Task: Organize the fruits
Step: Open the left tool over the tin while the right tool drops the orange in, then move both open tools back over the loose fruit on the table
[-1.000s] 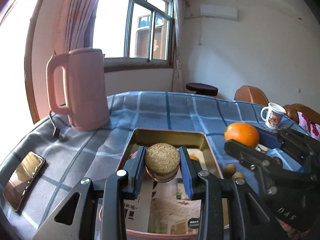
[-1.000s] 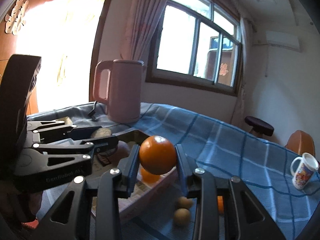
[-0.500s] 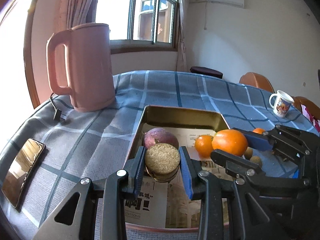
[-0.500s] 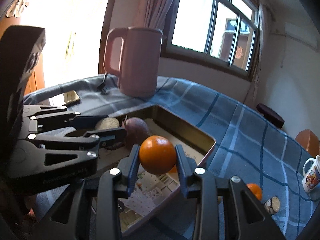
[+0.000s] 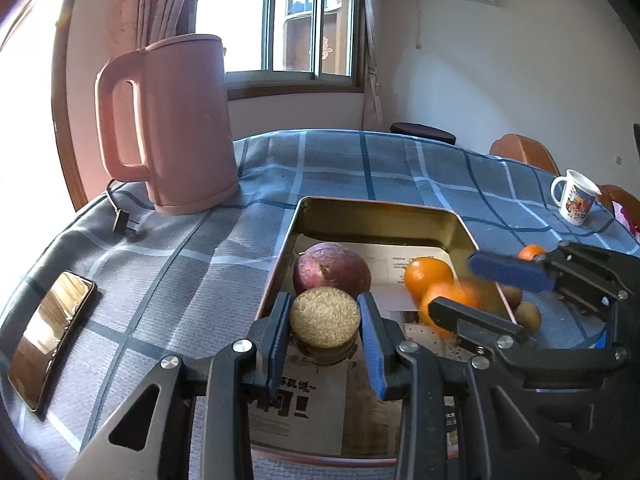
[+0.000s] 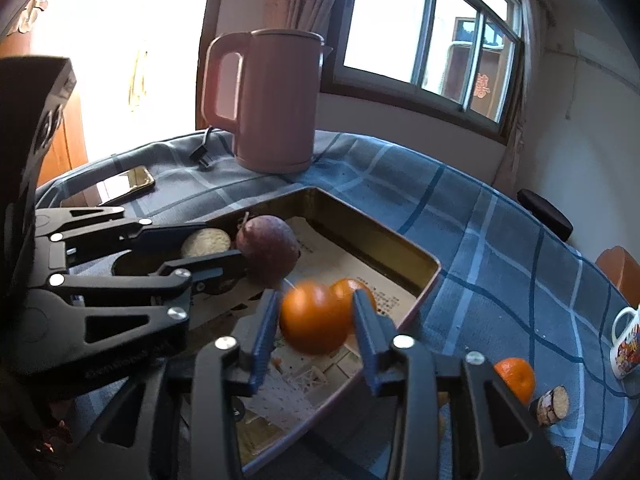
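My left gripper [image 5: 324, 314] is shut on a short sugarcane piece [image 5: 324, 322] low over the near left of the gold tray [image 5: 384, 216]; its jaws are starting to open. A purple passion fruit [image 5: 331, 270] and a small orange [image 5: 428, 276] lie in the tray. In the right wrist view my right gripper [image 6: 315, 308] is opening. The big orange [image 6: 314, 320] is blurred between its spread pads, loose, above the tray's paper lining.
A pink kettle [image 5: 176, 128] stands at the back left and a phone [image 5: 50, 336] lies at the left table edge. Right of the tray are two kiwis [image 5: 528, 316], another small orange [image 6: 515, 378], a second sugarcane piece [image 6: 554, 404] and a mug [image 5: 576, 198].
Both grippers came forward and down over the tray. The right jaws have spread and the big orange has slipped lower between them. The left still has the sugarcane piece.
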